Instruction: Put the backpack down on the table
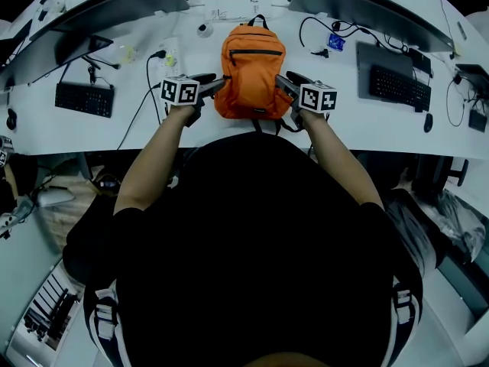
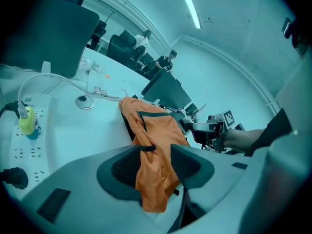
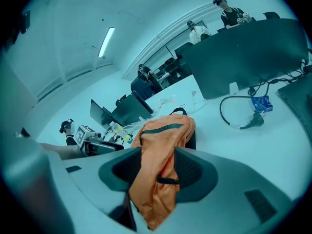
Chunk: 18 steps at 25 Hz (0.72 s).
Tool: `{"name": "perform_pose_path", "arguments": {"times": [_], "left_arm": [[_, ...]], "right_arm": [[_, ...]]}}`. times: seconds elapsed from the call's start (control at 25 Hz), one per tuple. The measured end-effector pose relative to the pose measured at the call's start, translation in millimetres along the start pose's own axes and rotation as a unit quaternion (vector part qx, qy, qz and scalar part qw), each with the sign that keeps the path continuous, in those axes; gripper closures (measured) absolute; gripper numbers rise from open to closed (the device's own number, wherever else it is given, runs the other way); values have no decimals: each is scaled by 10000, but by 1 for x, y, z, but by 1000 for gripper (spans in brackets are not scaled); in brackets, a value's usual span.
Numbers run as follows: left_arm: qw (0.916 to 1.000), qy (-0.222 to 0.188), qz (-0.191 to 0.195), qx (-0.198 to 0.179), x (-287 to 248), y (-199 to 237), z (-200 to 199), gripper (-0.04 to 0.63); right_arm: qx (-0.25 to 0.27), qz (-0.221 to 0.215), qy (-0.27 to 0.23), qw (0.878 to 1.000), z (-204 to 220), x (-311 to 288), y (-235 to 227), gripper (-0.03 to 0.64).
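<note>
Left gripper (image 1: 220, 83) and right gripper (image 1: 281, 82) are each clamping a side of the orange backpack (image 1: 254, 67), which is standing by the table's (image 1: 348, 109) front edge. Fabric is bunching: soft, likely light, so side folds are suiting the grip.

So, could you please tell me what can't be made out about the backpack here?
Head view: the backpack's straps, cut off by the person's torso.
Left gripper view: the backpack's underside, hidden behind the left gripper.
Right gripper view: the same underside, hidden behind the right gripper.
So whether it touches the table is unclear.
</note>
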<state>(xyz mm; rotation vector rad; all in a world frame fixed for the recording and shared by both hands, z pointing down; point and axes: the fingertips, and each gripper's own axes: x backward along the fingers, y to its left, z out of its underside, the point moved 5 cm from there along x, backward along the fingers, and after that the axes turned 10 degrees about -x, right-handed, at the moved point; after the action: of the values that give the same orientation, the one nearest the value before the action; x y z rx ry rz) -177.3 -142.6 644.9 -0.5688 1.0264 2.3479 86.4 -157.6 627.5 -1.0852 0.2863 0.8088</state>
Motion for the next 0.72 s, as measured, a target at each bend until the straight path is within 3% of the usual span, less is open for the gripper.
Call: {"name": "perform_pose_path", "arguments": {"times": [0.28, 0.52, 0.72], "left_arm": [[9999, -104, -38, -16, 5, -9, 2, 430], [9998, -174, 65, -59, 6, -26, 6, 474], [9994, -322, 128, -70, 12, -45, 5, 497]], "right_arm": [[200, -213, -292, 9991, -7, 14, 21, 537], [320, -308, -355, 9984, -5, 25, 30, 574], [720, -398, -313, 9961, 5, 34, 47, 592]]}}
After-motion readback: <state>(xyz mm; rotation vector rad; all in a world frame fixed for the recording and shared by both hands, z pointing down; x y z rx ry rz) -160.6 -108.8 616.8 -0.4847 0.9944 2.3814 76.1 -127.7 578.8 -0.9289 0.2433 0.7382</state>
